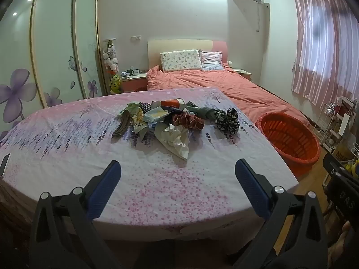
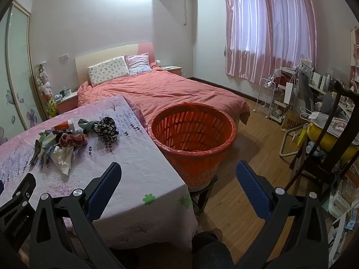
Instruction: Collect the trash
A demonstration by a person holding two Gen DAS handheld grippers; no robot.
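A pile of trash (image 1: pixel 166 121) lies in the middle of a table with a pink and lilac cloth (image 1: pixel 67 139): crumpled paper (image 1: pixel 175 139), wrappers, a red and white tube (image 1: pixel 168 103), a dark flowered rag (image 1: pixel 226 118). In the right wrist view the pile (image 2: pixel 67 141) sits at the left. An orange basket (image 2: pixel 193 139) lined with a red bag stands on a stool at the table's right edge (image 1: pixel 289 141). My left gripper (image 1: pixel 177 168) hangs open over the near cloth, short of the pile. My right gripper (image 2: pixel 178 168) is open above the table corner and the basket, holding nothing.
A bed with a salmon cover (image 2: pixel 170 89) lies behind the table. A dark wooden chair (image 2: pixel 318 148), a white rack (image 2: pixel 267 96) and cluttered shelves fill the right side. A phone (image 1: pixel 4 163) rests on the table's left edge. Wardrobe doors (image 1: pixel 51 44) stand at the left.
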